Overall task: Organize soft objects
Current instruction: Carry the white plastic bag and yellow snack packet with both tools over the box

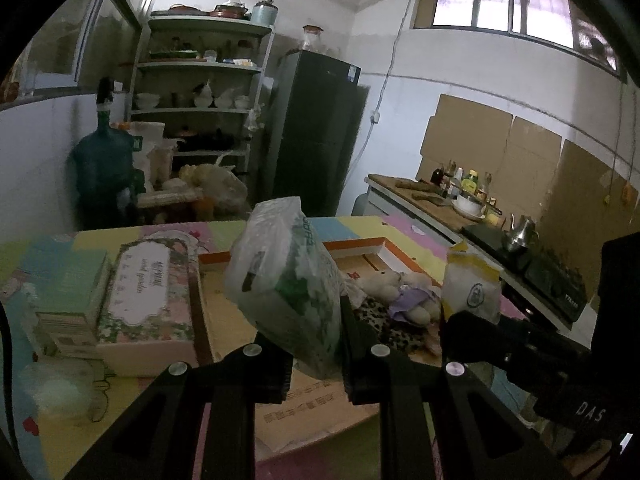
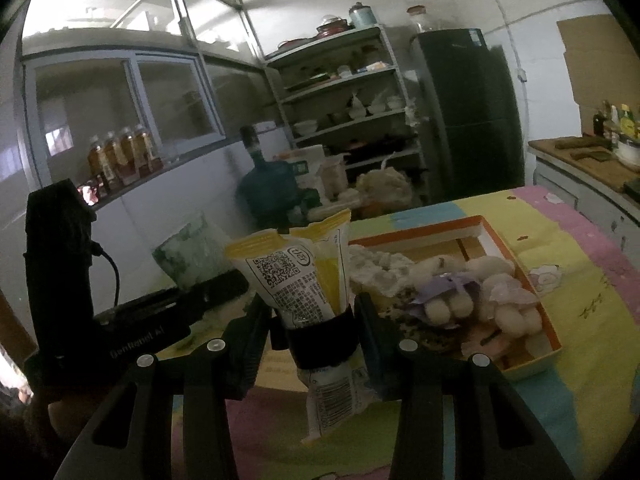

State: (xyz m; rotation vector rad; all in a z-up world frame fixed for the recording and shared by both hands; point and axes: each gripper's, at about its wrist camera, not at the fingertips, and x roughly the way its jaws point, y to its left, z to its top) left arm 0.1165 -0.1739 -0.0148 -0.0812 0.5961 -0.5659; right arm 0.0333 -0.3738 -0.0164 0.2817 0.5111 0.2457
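The green pack (image 1: pixel 288 280), a soft plastic-wrapped bundle with green print, is pinched between the pads of the left hand-held gripper (image 1: pixel 316 364) and stands tilted above the surface (image 1: pixel 120 420), its top leaning toward 11 o'clock. In the right wrist view the same pack (image 2: pixel 192 252) shows at 9 o'clock from the pouch.

The yellow pouch (image 2: pixel 300 276), white and yellow with a printed code, is clamped upright at its waist by the right hand-held gripper (image 2: pixel 320 344); its lower end with a barcode hangs below the jaws. From the left wrist it shows (image 1: pixel 472 284) at 3 o'clock of the green pack.

Beyond both, at 1 o'clock, an orange-rimmed box (image 2: pixel 552 344) lies on the surface. Inside it lie a plush toy (image 2: pixel 472 292) in a lilac dress, a leopard-print cloth (image 1: pixel 384 320) and a white crumpled cloth (image 2: pixel 376 268).

At 9 o'clock of the green pack sits a floral tissue box (image 1: pixel 148 296), with a pale green box (image 1: pixel 72 292) just beside it.
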